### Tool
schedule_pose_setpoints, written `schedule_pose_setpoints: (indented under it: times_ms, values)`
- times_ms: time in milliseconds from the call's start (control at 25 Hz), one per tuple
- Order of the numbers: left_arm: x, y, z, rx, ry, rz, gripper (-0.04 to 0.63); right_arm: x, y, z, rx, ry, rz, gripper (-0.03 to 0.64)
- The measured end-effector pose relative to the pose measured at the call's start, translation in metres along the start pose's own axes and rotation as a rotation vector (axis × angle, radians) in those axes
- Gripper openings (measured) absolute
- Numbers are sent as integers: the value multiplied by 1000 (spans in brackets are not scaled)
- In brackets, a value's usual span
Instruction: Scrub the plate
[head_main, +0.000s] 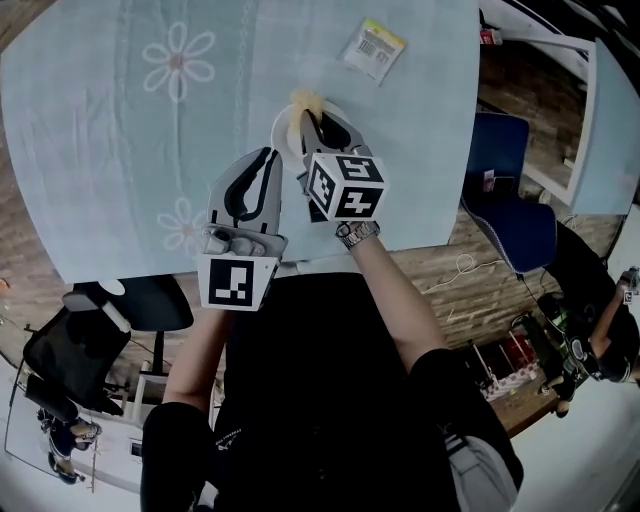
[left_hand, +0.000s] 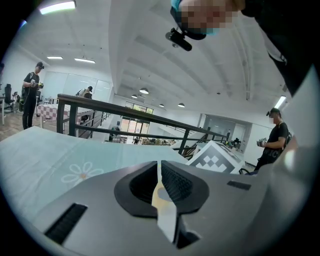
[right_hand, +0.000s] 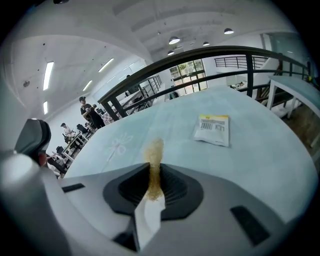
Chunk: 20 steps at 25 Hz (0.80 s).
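A white plate (head_main: 281, 128) lies on the pale blue flowered tablecloth (head_main: 120, 150), mostly hidden under my right gripper (head_main: 320, 120). That gripper is shut on a yellow sponge (head_main: 303, 102), which sticks up out of its jaws (right_hand: 154, 155) above the plate's far rim. My left gripper (head_main: 269, 156) is just left of the plate's near rim. Its jaws (left_hand: 159, 167) are closed to a thin slit in which only a pale strip shows. I cannot see it holding the plate.
A yellow and white packet (head_main: 373, 47) (right_hand: 213, 129) lies on the cloth beyond the plate. The table's near edge (head_main: 400, 245) runs just behind the grippers. A blue chair (head_main: 515, 200) stands at the right and a black chair (head_main: 120, 310) at the left. Other people stand farther off.
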<state>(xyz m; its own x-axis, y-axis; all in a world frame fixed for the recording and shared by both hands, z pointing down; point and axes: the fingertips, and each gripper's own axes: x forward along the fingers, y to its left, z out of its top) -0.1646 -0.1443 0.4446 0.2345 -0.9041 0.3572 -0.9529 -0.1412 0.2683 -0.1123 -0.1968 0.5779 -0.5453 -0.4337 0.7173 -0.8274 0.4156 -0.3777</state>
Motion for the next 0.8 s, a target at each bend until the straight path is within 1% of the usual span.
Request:
schedule_pose_setpoints:
  times_ms: [280, 520, 800]
  values:
    - [0, 2, -3, 3, 7, 1, 32, 15, -1, -13, 11, 51, 8, 61]
    - [0, -1, -5, 1, 9, 1, 33, 15, -10, -10, 14, 52, 8, 60]
    - [0, -5, -9, 6, 19, -12, 34, 13, -24, -6, 21, 41, -20, 61]
